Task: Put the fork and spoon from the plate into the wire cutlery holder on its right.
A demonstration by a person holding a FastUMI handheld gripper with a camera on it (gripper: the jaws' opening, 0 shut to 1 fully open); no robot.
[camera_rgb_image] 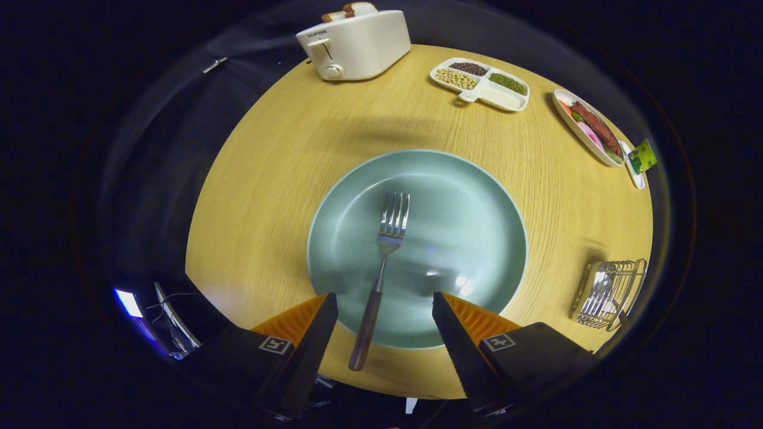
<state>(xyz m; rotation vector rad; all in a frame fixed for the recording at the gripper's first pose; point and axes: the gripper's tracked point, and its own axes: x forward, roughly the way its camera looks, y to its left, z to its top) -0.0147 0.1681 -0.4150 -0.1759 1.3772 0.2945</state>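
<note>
The gripper [384,310] hangs above the near edge of a round wooden table [286,179], its jaws spread wide and holding nothing. Between the two fingers lies the fork [381,268], prongs pointing toward twelve o'clock on the pale green plate [477,196] and dark handle running back toward six, crossing the plate's near rim and ending on bare wood close to the table's edge. Neither finger touches the fork; there is open room on both sides of the handle. No spoon can be made out on the plate. The wire cutlery holder [611,286] stands at about four o'clock from the plate, well apart from its rim and near the table's right edge, with bare wood between them; whether anything is in it cannot be told. At eleven o'clock a white toaster [354,44] with bread in its slots sits at the far edge. At one o'clock is a divided dish of beans [480,83], and at two o'clock a small plate of food [587,125] close to the edge. A broad band of clear wood surrounds the green plate.
</note>
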